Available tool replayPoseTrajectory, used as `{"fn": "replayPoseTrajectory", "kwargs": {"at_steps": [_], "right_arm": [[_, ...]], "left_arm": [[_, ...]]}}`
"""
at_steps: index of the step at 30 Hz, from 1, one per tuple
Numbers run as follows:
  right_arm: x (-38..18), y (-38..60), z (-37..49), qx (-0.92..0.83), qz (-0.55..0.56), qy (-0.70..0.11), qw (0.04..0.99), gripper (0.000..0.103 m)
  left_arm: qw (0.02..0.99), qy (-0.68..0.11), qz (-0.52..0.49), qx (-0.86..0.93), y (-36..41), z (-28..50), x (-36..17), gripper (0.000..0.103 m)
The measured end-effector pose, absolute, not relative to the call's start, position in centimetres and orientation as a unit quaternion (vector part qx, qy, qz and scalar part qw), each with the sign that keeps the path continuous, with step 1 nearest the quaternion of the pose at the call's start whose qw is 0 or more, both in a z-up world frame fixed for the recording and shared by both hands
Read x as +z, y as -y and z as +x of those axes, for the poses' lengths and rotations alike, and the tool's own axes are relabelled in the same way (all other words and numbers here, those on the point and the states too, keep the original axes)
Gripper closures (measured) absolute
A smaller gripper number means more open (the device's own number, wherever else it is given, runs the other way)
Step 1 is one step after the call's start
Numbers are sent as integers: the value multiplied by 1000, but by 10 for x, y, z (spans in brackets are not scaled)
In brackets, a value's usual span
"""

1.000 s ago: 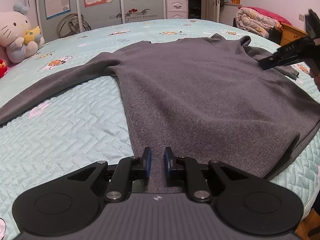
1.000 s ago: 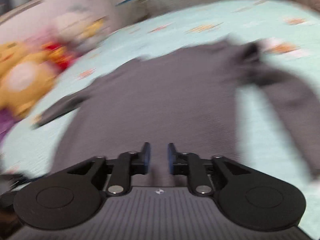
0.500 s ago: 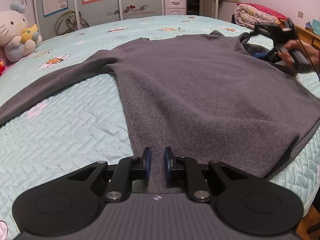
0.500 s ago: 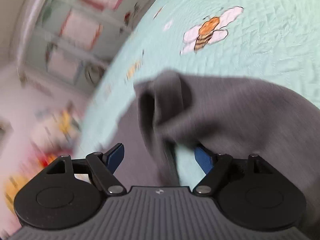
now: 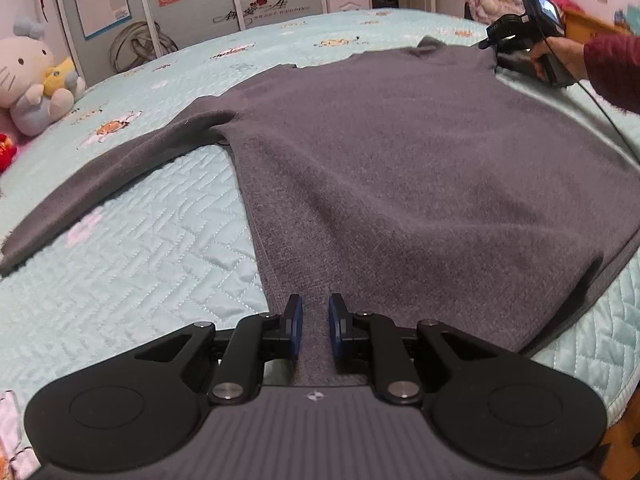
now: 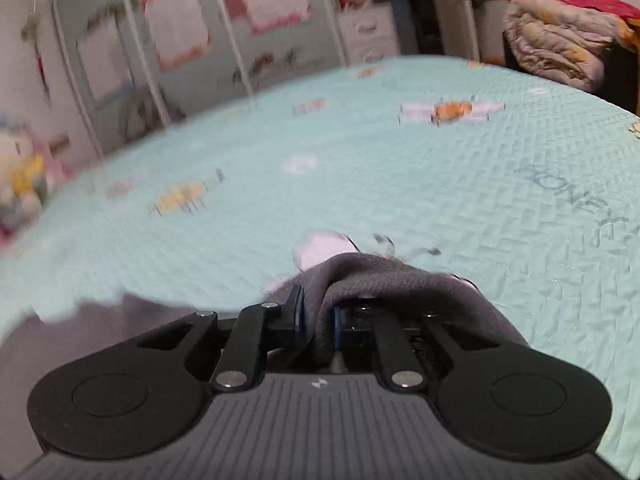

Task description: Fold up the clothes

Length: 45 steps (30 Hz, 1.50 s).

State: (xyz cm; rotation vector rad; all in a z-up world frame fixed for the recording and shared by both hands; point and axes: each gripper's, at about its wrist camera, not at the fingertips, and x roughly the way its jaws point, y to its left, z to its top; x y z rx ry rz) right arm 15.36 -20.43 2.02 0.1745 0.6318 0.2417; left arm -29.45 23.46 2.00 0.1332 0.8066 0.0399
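Observation:
A grey sweater [image 5: 380, 168] lies spread flat on the light-blue quilted bed, one sleeve [image 5: 100, 184] stretched out to the left. My left gripper [image 5: 314, 332] is shut on the sweater's bottom hem at the near edge. My right gripper [image 6: 318, 324] is shut on a bunched fold of the grey fabric [image 6: 380, 280], which drapes over its right finger. In the left wrist view the right gripper [image 5: 494, 42] sits at the sweater's far right shoulder, held by a hand in a red sleeve.
A Hello Kitty plush [image 5: 32, 80] sits at the bed's left edge. A wardrobe with posters [image 5: 192, 8] stands behind the bed. A folded duvet [image 6: 560, 48] lies at the far right. A cable [image 5: 608, 120] trails from the right gripper over the sweater.
My right gripper was open around the far right shoulder fabric; it has closed on it and swung to face across the bed. My left gripper still holds the hem.

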Motion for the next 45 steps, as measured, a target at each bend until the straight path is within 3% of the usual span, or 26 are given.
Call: {"fn": "replayPoseTrajectory", "kwargs": {"at_steps": [2, 4, 6, 8, 17, 22, 28, 34, 38, 41, 44, 45], "right_arm": [[9, 209, 158, 134, 92, -309, 937, 85], [-1, 226, 164, 151, 185, -314, 919, 76], [-6, 238, 151, 171, 278, -324, 888, 61], [-7, 242, 132, 189, 341, -333, 858, 54], [12, 228, -6, 178, 303, -361, 864, 46], [43, 143, -65, 266, 157, -339, 889, 46], [75, -61, -118, 400, -97, -248, 877, 47], [68, -229, -114, 438, -194, -215, 851, 48], [46, -295, -110, 433, -250, -215, 839, 50], [28, -308, -110, 408, -278, -222, 841, 56], [22, -308, -107, 403, -285, -230, 839, 74], [20, -308, -108, 404, -292, -227, 837, 80]], "left_arm": [[916, -396, 64, 23, -232, -297, 20, 91], [915, -397, 62, 23, -232, -298, 21, 91], [915, -400, 48, 24, -235, -297, 22, 91], [915, -402, 30, 25, -239, -298, 23, 91], [923, -369, -107, 17, -268, -318, 31, 82], [925, -329, -188, 21, -288, -329, 38, 81], [930, -252, -257, 71, -332, -308, 54, 79], [917, -211, -309, 140, -409, -256, 58, 66], [884, -215, -382, 161, -446, -231, 41, 64], [872, -204, -407, 178, -458, -220, 33, 63], [860, -194, -431, 194, -470, -209, 24, 63], [855, -190, -439, 199, -474, -205, 21, 67]]}}
